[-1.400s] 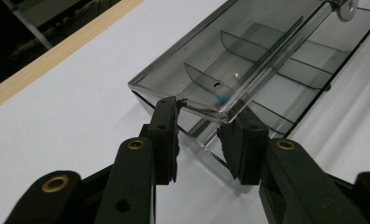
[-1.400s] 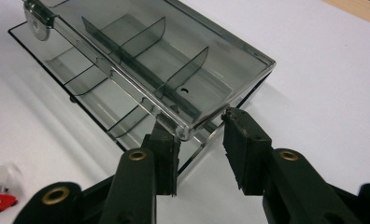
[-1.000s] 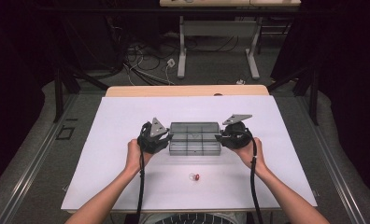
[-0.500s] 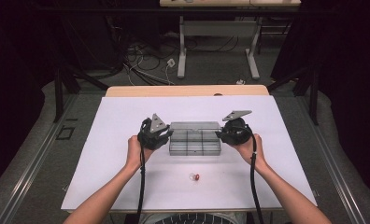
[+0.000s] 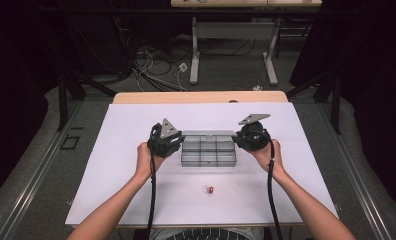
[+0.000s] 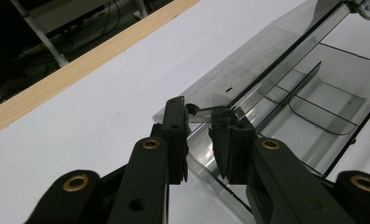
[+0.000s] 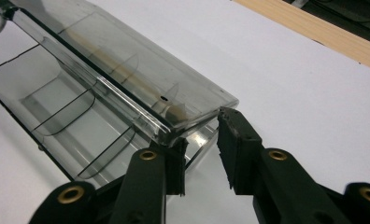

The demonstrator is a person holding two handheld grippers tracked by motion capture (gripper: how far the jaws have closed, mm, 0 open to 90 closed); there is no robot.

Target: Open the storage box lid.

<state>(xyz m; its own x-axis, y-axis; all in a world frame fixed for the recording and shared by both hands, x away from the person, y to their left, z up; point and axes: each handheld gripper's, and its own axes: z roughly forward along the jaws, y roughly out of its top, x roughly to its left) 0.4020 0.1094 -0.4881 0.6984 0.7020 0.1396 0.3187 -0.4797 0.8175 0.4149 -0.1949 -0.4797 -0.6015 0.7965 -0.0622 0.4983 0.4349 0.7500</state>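
I take the clear compartment box (image 5: 208, 150) as my landmark; it sits near the middle of the white table (image 5: 111, 165), its lid (image 5: 209, 133) swung up and back on the far side.

At the box's left end is my left hand (image 5: 145, 159), carrying my left gripper (image 5: 178, 142). In the left gripper view, my left gripper (image 6: 202, 133) has its two black jaws set a little apart, astride the corner of the lid (image 6: 248, 60). A gap shows between the pads, and I cannot tell whether they press the plastic or just bracket it. Beyond them the box (image 6: 328, 107) opens into divided compartments, which look bare from here.

On the near side of the box, well apart from it, a small red and clear object (image 5: 208, 189) lies on the table; it is too small for me to make out what it is.

At the box's right end is my right hand (image 5: 271, 156) with my right gripper (image 5: 238, 136). In the right gripper view, my right gripper (image 7: 202, 140) stands with its jaws parted around the lid's corner (image 7: 192, 109): the left jaw sits under the corner edge, the right jaw just beside it with daylight between. The box's dividers (image 7: 80, 112) show through the tinted walls.
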